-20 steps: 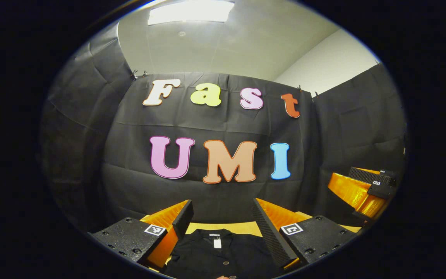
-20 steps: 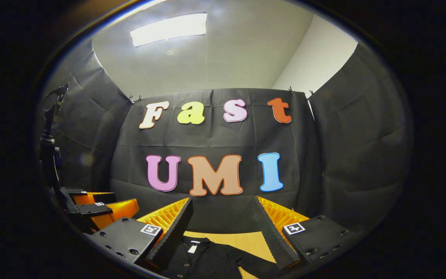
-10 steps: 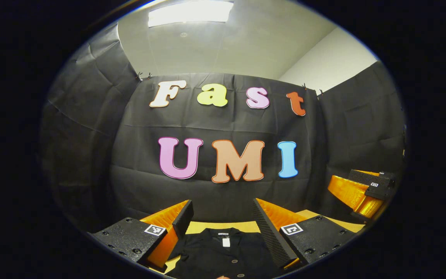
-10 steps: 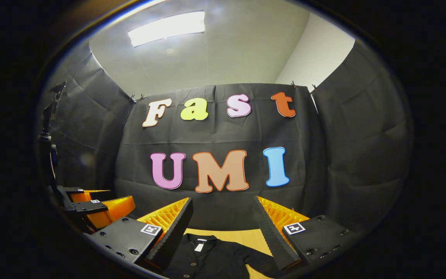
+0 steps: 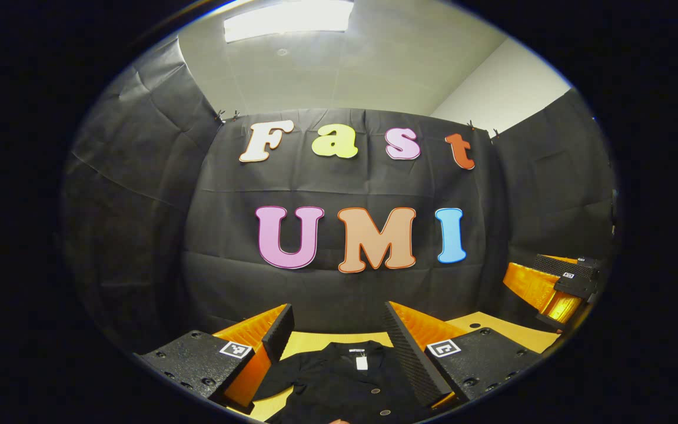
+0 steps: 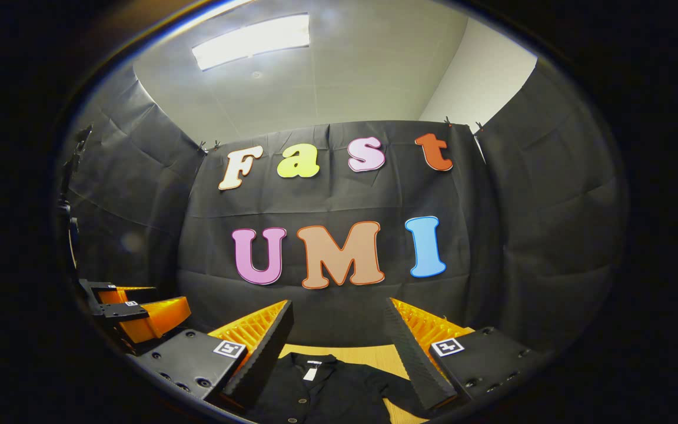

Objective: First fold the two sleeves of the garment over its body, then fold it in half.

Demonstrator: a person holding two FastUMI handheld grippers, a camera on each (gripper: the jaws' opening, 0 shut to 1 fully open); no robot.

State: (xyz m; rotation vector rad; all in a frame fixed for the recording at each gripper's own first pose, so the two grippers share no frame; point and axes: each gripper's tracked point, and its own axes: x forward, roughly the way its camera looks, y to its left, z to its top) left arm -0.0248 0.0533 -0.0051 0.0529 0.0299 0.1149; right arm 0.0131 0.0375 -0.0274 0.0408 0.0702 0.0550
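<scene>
A black button-front shirt (image 5: 339, 386) lies flat on a yellow-brown table (image 5: 492, 325), collar toward the far wall, a white tag at its neck. My left gripper (image 5: 338, 323) hangs open above the collar, nothing between its fingers. In the right gripper view the same shirt (image 6: 327, 391) lies below, one short sleeve (image 6: 401, 397) spread to the right. My right gripper (image 6: 339, 321) is open and holds nothing. The right gripper (image 5: 557, 282) shows at the right edge of the left gripper view. The left gripper (image 6: 133, 312) shows at the left of the right gripper view.
Black cloth walls close the booth on three sides just behind the table (image 6: 368, 355). A dark stand (image 6: 71, 212) rises at the far left of the right gripper view. A ceiling light (image 6: 251, 42) glows overhead.
Both views have tilted downward and drifted, so more of the shirt and table shows between the fingers. Both grippers stay open above the shirt.
</scene>
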